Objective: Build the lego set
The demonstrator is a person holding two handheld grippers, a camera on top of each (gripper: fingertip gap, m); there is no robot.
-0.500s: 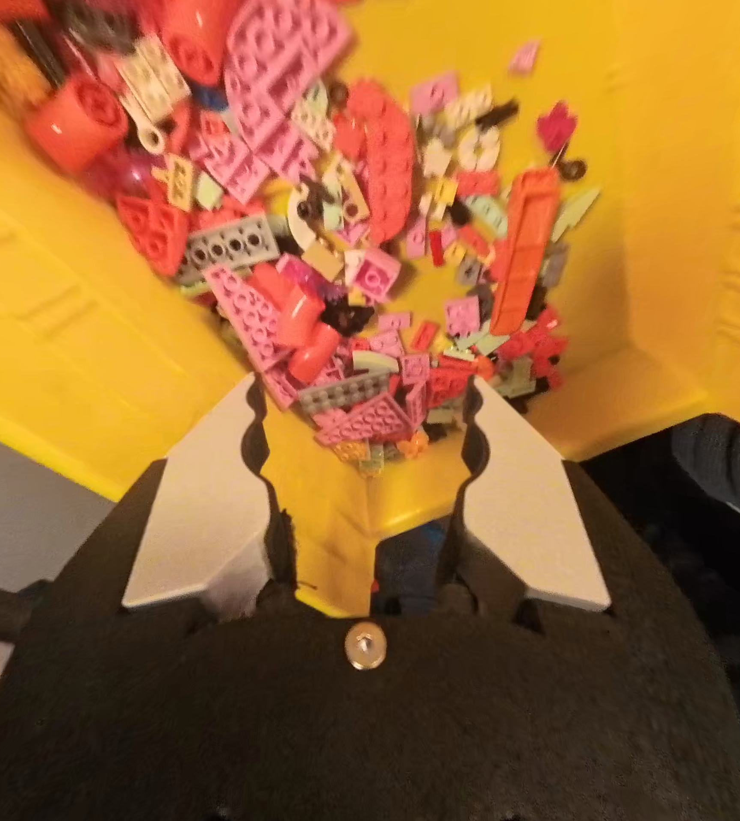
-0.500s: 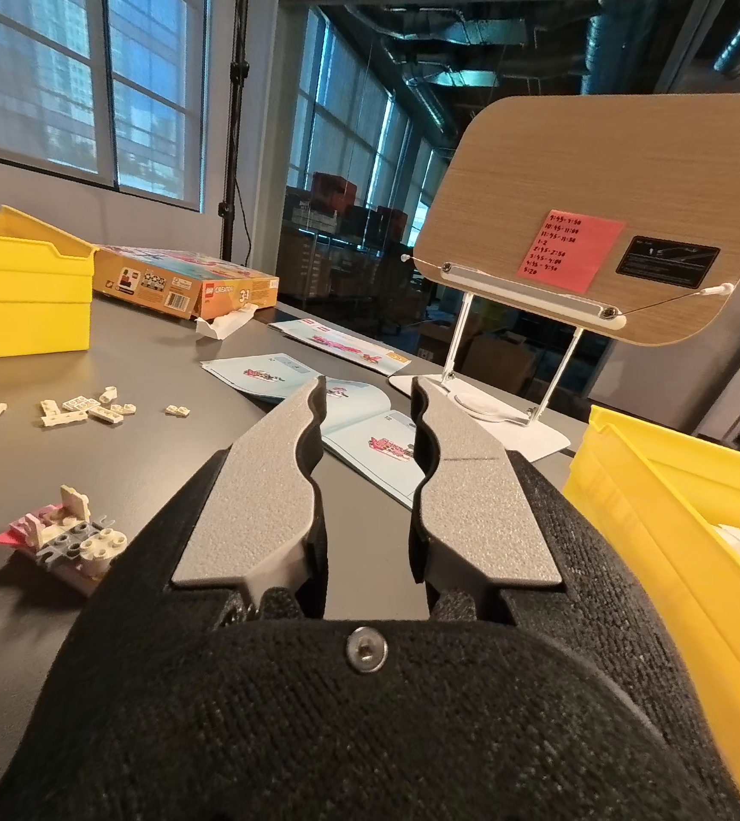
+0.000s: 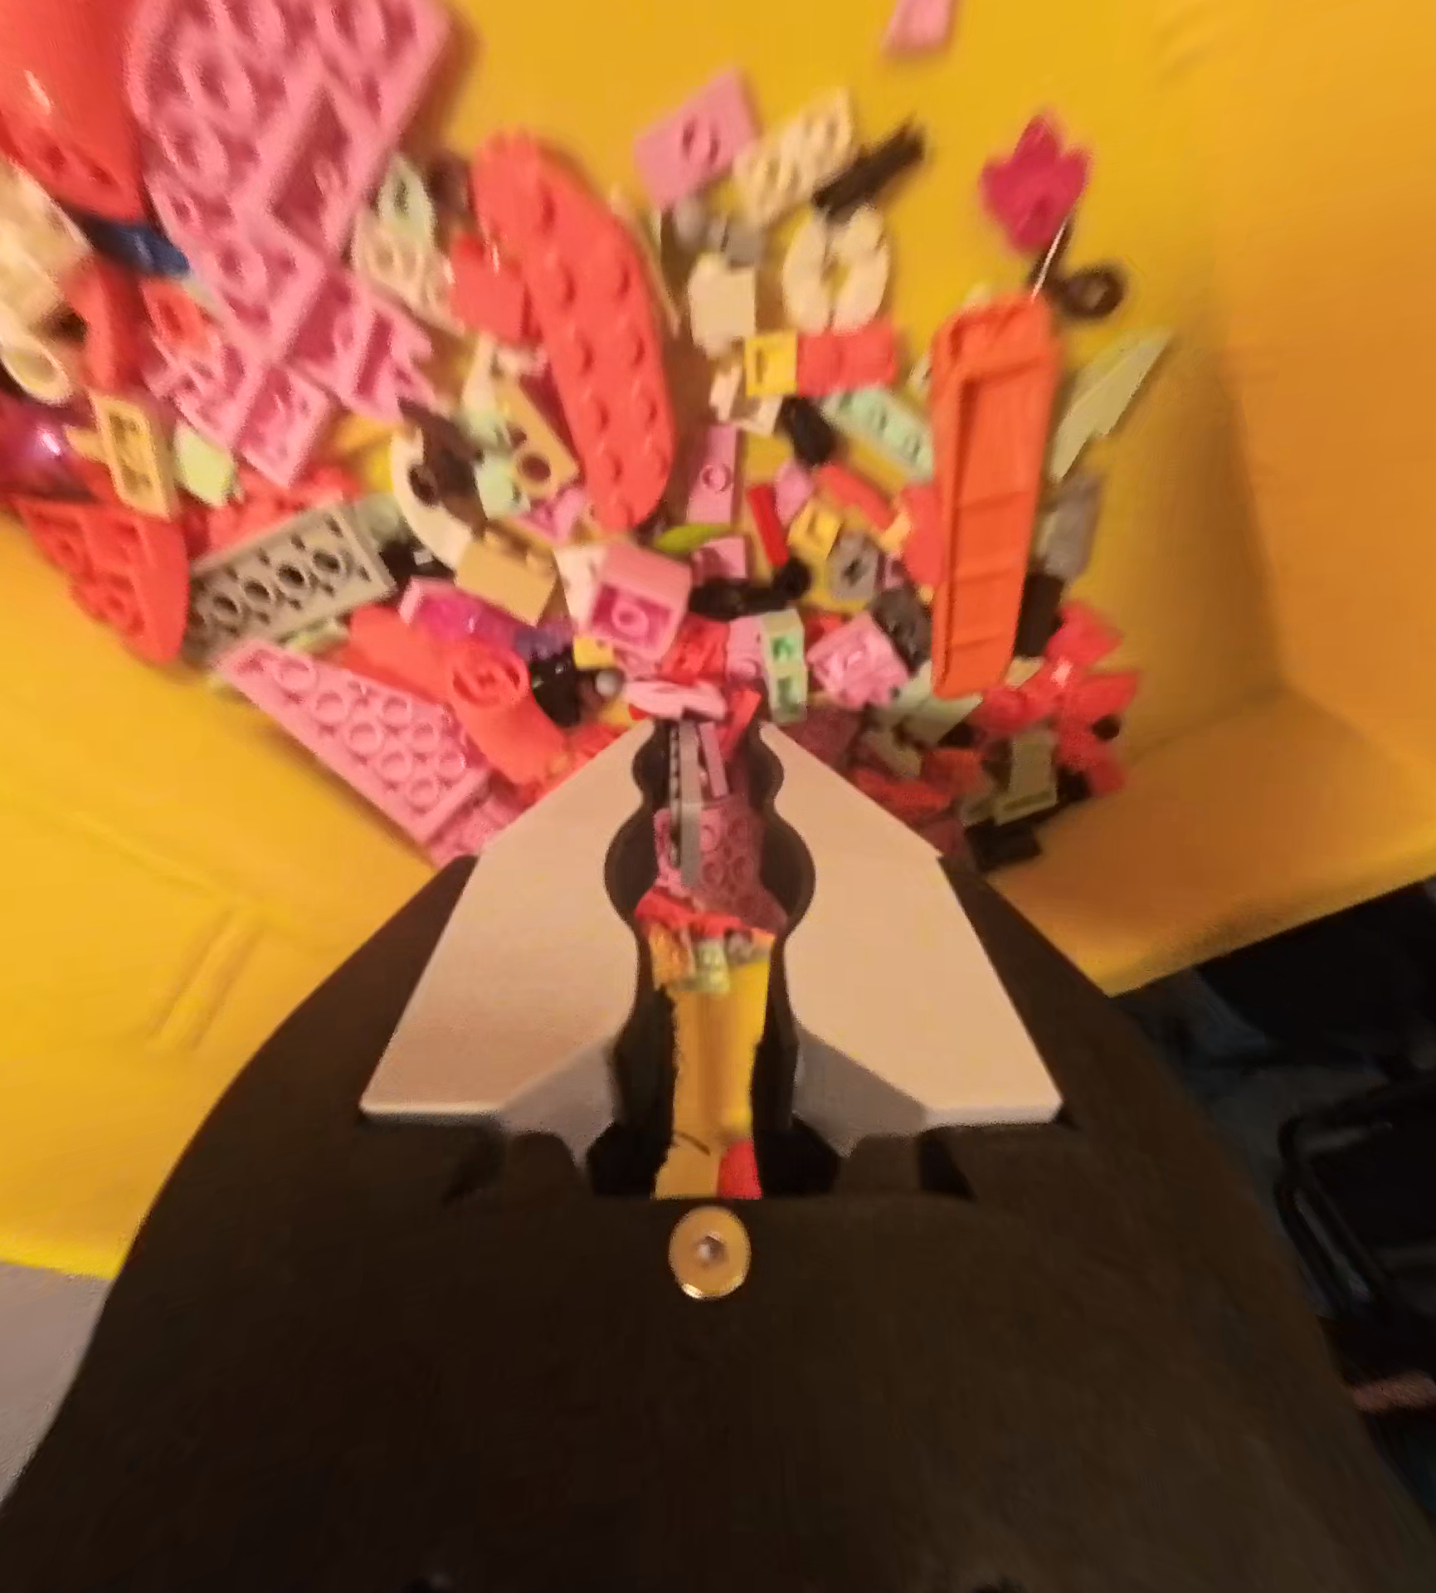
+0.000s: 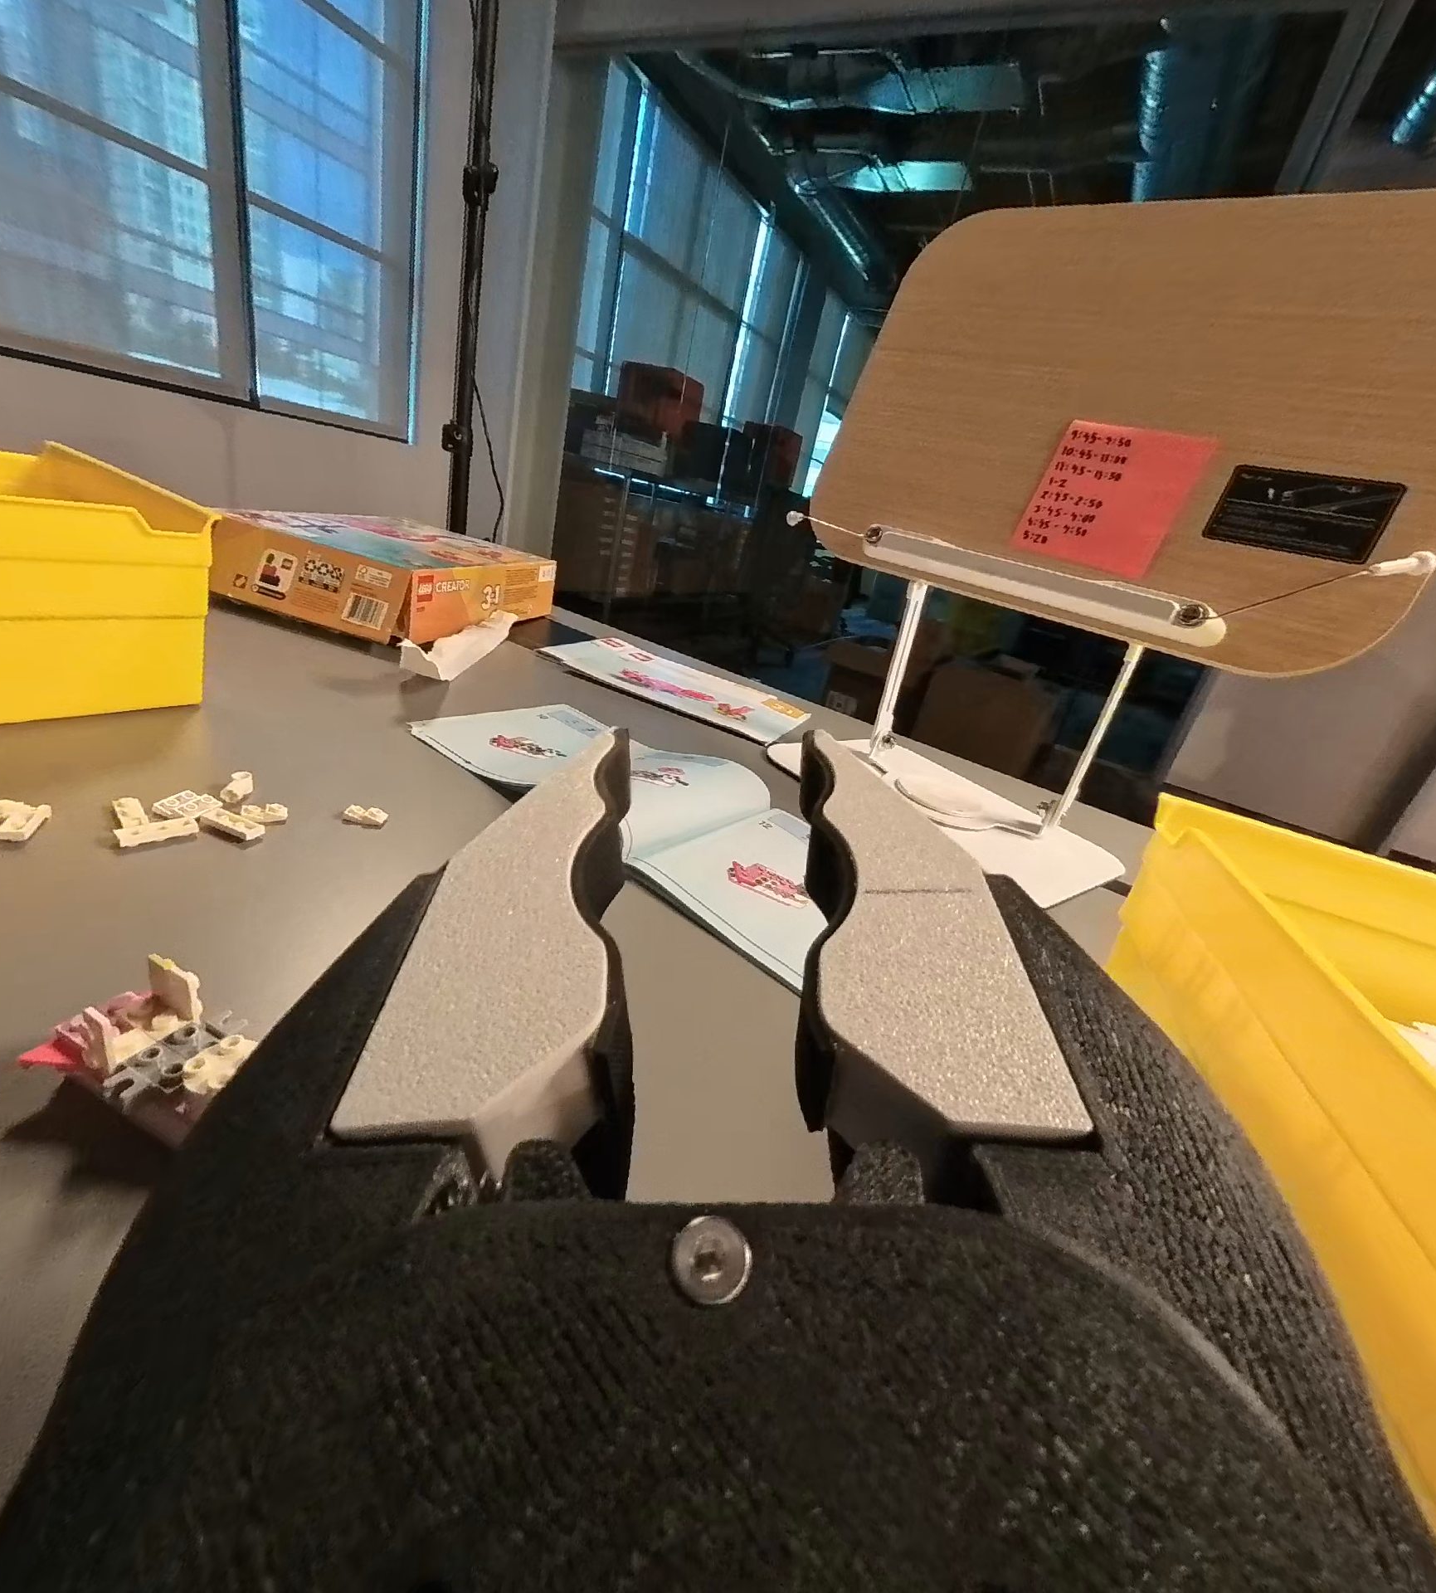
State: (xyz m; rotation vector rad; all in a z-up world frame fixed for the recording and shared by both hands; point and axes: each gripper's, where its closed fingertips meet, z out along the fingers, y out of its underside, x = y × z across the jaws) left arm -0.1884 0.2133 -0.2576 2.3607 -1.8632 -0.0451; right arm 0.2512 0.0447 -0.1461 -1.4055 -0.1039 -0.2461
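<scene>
Between our left gripper's (image 3: pixel 701 759) narrowed fingers (image 3: pixel 576 827) stands a thin grey plate (image 3: pixel 686 806) on edge with a pink one beside it, their long axes running straight out along the fingers toward the pile; the view is blurred, so we cannot tell whether the pads press on them or merely flank them. The tips sit in the near edge of the brick heap (image 3: pixel 576 483), which spreads ahead and to the left across the floor of a yellow bin (image 3: pixel 1300 431), with a long orange piece (image 3: pixel 986 509) standing to the right of the tips and a pink studded plate (image 3: pixel 369 741) just left of them. Our right gripper (image 4: pixel 714 776) hangs with its jaws parted on nothing, above the grey table (image 4: pixel 180 905), well apart from any brick. An open booklet (image 4: pixel 697 819) lies directly beyond its tips; a small pink and white build (image 4: pixel 141 1047) sits at the near left, loose white bricks (image 4: pixel 180 810) farther left, a book stand (image 4: pixel 1171 448) toward the far right, and a second yellow bin (image 4: pixel 1300 991) at the right edge.
</scene>
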